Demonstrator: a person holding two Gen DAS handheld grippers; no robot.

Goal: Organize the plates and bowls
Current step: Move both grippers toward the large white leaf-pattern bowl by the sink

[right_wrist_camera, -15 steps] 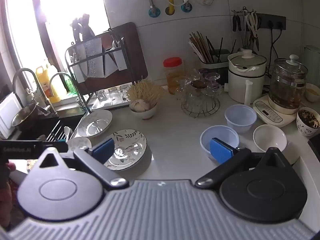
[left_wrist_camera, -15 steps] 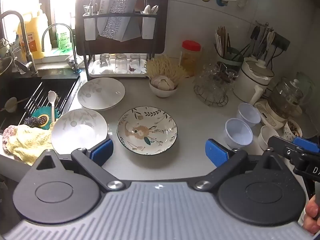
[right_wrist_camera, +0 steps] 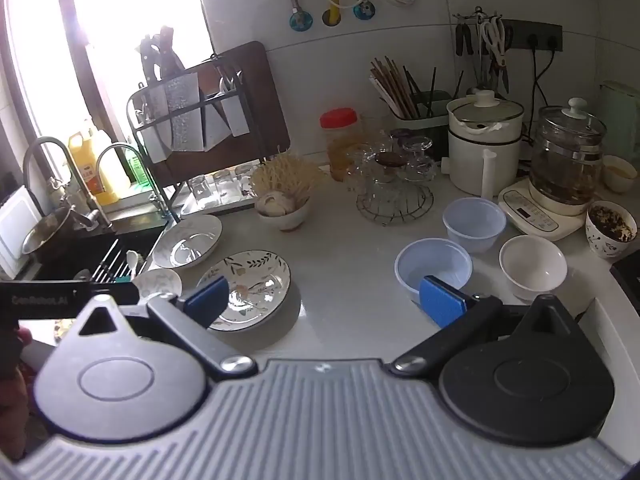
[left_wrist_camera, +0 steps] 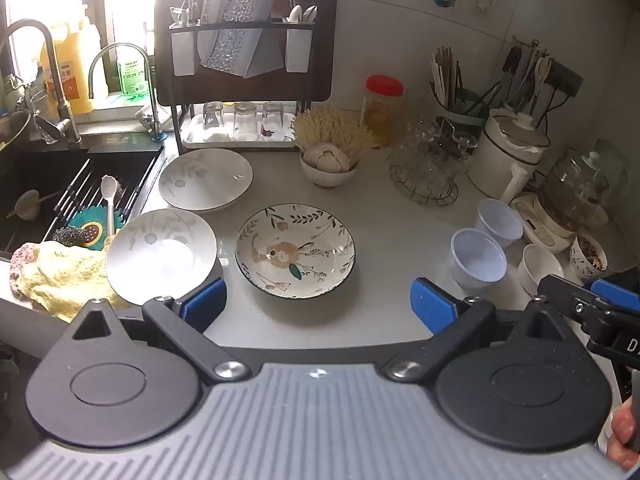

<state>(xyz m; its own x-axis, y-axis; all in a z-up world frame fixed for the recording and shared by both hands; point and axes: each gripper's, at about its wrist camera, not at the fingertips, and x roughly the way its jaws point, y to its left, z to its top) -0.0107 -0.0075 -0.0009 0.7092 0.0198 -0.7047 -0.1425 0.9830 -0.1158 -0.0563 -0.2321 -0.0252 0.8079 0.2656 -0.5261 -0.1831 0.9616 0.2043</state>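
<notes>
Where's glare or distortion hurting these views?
Left wrist: window blown out top left; counter evenly lit; fisheye bends the wall tiles. Right wrist: window glare washes out the left side, highlights on the plates; edges curved.

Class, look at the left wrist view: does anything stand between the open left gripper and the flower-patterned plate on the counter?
Nothing visible does. The left gripper is open and empty, and the flower-patterned plate lies just ahead of it on bare counter. The white plate sits off to the left, apart from that path.
</notes>
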